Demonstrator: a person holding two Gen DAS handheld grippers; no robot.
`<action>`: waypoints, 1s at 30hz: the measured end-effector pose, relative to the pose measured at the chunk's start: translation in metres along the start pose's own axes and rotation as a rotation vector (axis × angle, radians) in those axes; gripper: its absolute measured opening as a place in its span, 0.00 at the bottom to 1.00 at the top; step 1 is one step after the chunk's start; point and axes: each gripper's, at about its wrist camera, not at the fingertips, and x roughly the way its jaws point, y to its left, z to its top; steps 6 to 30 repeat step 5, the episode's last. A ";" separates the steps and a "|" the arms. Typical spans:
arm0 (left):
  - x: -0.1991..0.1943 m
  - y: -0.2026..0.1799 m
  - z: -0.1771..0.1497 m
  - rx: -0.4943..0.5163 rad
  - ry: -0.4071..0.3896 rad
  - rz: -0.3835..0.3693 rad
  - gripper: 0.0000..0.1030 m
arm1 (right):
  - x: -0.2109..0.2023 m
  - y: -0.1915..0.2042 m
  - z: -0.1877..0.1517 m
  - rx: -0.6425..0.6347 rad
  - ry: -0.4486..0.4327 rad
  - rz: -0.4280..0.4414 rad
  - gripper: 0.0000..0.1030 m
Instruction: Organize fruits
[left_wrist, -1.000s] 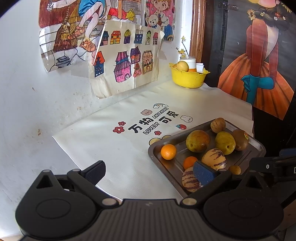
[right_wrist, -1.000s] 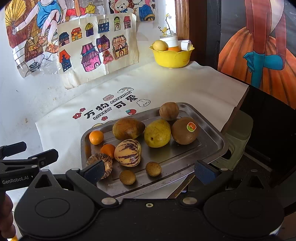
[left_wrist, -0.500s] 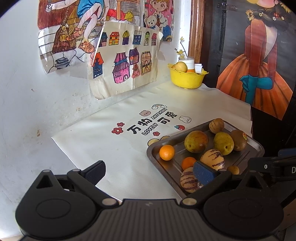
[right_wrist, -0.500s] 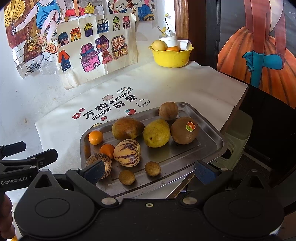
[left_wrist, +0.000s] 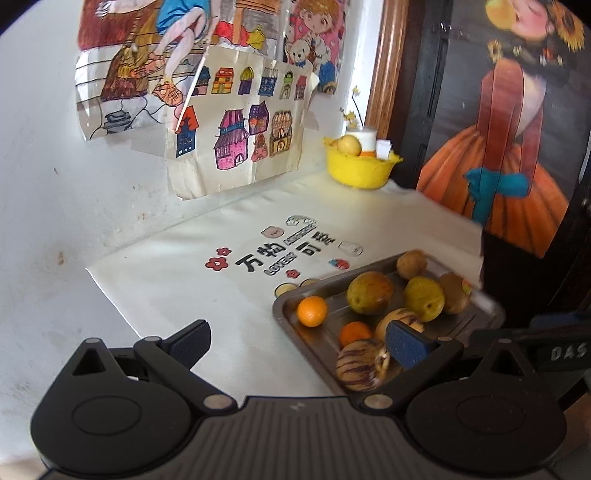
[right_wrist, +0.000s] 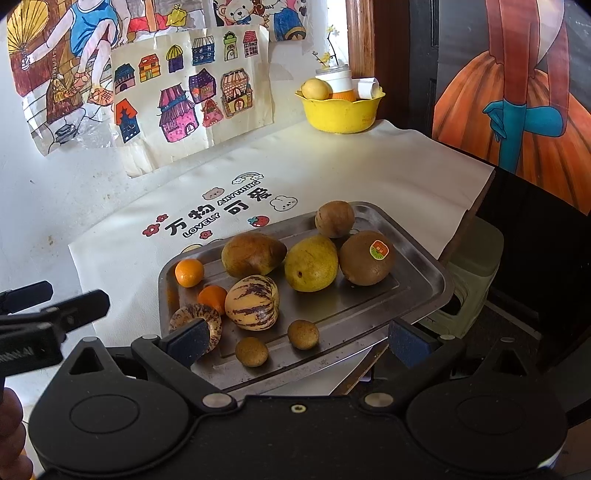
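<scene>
A steel tray (right_wrist: 424, 273) (left_wrist: 487, 306) holds several fruits: two small oranges (right_wrist: 189, 272) (left_wrist: 312, 311), two striped melons (right_wrist: 252, 302) (left_wrist: 360, 365), a brown mango (right_wrist: 253, 254), a yellow pear (right_wrist: 311, 263), a kiwi with a sticker (right_wrist: 366, 257), a round brown fruit (right_wrist: 334, 218) and two small brown ones (right_wrist: 251, 351). A yellow bowl (right_wrist: 341, 110) (left_wrist: 360, 170) at the back holds a yellow fruit and a cup. My left gripper (left_wrist: 297, 341) is open over the cloth beside the tray's left edge. My right gripper (right_wrist: 295, 341) is open and empty over the tray's near edge.
A white cloth with printed characters (right_wrist: 229, 206) covers the table. Drawings (right_wrist: 184, 96) hang on the wall behind. The table's right edge (right_wrist: 476, 206) drops to a green stool (right_wrist: 476, 254). The left gripper's body (right_wrist: 48, 314) shows at the left of the right wrist view.
The left gripper has drifted slightly left and back from the tray. The right gripper has barely moved. Both stay open.
</scene>
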 end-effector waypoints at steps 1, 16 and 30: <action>-0.002 -0.001 0.000 0.003 -0.012 0.005 1.00 | 0.000 -0.001 -0.001 0.002 0.000 -0.001 1.00; -0.003 -0.001 0.001 0.005 -0.029 0.013 1.00 | 0.000 -0.002 -0.002 0.009 0.002 -0.002 1.00; -0.003 -0.001 0.001 0.005 -0.029 0.013 1.00 | 0.000 -0.002 -0.002 0.009 0.002 -0.002 1.00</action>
